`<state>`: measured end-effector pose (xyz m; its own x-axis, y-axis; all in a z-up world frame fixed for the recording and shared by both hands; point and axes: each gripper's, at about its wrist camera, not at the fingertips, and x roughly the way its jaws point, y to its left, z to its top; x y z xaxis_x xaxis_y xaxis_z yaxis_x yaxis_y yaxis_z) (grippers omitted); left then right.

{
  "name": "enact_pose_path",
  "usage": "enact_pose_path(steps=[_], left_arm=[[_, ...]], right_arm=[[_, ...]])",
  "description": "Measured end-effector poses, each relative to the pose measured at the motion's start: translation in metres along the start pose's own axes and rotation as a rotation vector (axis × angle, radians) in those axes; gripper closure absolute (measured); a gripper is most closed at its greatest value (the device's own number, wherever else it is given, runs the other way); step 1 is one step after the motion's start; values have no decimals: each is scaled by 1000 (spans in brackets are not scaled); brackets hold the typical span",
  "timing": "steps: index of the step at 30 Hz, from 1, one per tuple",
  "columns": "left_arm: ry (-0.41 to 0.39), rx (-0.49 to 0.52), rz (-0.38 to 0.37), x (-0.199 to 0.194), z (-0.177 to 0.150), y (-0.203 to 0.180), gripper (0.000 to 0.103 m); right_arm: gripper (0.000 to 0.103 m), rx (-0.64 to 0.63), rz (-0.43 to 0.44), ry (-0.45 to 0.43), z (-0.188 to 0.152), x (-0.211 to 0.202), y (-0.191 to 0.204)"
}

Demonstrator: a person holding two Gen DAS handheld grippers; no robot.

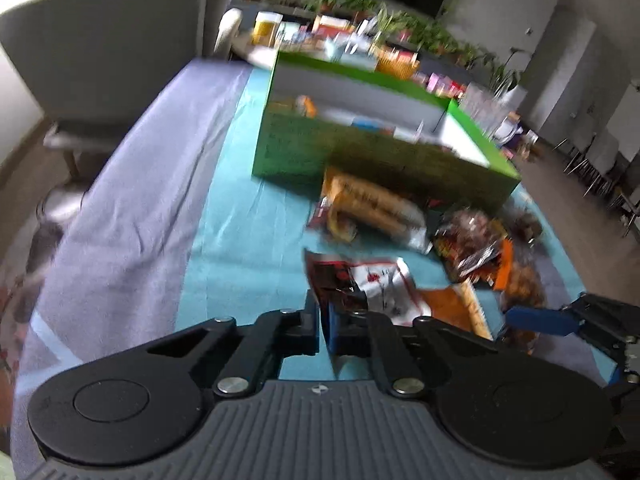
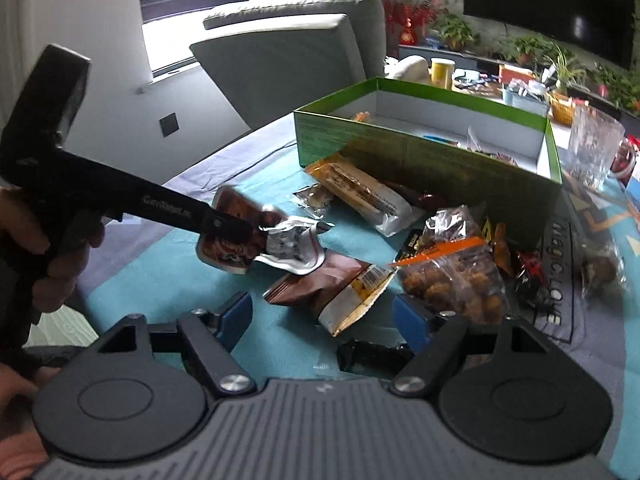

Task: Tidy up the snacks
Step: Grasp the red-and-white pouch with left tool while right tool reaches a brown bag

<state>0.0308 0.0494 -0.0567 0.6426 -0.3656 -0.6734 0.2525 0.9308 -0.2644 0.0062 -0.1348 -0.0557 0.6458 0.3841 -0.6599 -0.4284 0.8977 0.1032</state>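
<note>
My left gripper (image 1: 326,330) is shut on a red, black and silver snack packet (image 1: 360,286), held above the teal cloth; the right wrist view shows the same packet (image 2: 256,240) pinched at the left gripper's tip (image 2: 256,234). My right gripper (image 2: 324,312) is open and empty, with a brown and yellow packet (image 2: 340,292) lying just ahead between its blue pads. A green box (image 2: 420,152) with a white inside holds a few snacks. In front of it lie an orange and white packet (image 2: 360,192) and a clear bag of brown balls (image 2: 456,280).
A black wrapper (image 2: 374,356) lies close under my right gripper. More small packets (image 2: 528,276) lie at the right by the box. A clear glass (image 2: 594,148) stands right of the box. A grey armchair (image 2: 288,52) is behind the table. The table's left side shows lilac cloth (image 1: 132,208).
</note>
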Motion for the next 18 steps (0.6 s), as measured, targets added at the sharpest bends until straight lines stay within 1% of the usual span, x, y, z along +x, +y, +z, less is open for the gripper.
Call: enact_pose_path(steps=[2,4,7,11,15,18], left_arm=[[-48,25,2,-8,4,-2,101],[-68,28,15,-11,8,-1,101],[-89,22,37,-15,13,5,101],[-111,12,46,-19,19,11,101],[-128,17,54,-21,23,14,101],[-133,12,50,-19,24,17,101]], right_arm=[[57,15,-4,5,0,4,-1],[57,31,-7,7,1,9,-1],[57,52,-19,8,3,15,0],[57,73,-38,16,4,23,2],[57,96,-79,15,6,28,5],[57,82,-127,31,8,35,12]])
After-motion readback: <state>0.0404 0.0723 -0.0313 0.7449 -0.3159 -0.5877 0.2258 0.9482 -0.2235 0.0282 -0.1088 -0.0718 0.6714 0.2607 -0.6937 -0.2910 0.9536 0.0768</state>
